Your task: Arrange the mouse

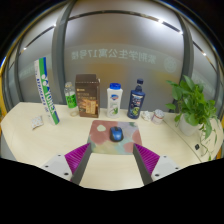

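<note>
Ahead of me: pale tabletop w/ frosted glass wall behind, characters printed across it, grey pillar, ceiling light strips overhead.

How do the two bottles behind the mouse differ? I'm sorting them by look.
The white bottle has a pale body with a blue label; the dark bottle is dark blue with a lighter cap. The white bottle looks broader, the dark bottle slimmer. Both stand upright on the table, beyond the mouse and the open claw.
</note>
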### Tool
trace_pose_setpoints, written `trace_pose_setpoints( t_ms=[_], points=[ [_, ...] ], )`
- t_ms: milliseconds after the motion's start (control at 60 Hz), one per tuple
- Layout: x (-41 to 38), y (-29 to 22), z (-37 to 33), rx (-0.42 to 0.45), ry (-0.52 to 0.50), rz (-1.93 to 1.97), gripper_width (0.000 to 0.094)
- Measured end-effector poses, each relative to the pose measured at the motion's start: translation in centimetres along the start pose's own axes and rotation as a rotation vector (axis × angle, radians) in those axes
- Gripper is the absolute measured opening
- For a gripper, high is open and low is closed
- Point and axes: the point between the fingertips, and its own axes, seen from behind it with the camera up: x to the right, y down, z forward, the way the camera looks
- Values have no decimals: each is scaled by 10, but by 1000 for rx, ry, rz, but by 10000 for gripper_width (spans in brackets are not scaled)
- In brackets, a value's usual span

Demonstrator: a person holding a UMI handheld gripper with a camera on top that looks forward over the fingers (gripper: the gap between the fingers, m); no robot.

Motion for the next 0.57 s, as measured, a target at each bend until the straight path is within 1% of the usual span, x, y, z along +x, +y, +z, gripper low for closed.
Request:
trace_pose_setpoints(
  t_ms=[133, 233, 367, 567],
  points=[
    [-12, 17, -64, 11, 31, -1, 857],
    [-22, 31, -96, 12, 39, -4, 854],
    [-33, 45, -119, 9, 30, -10, 855],
    [-37, 45, -134, 22, 47, -12, 856]
  ],
)
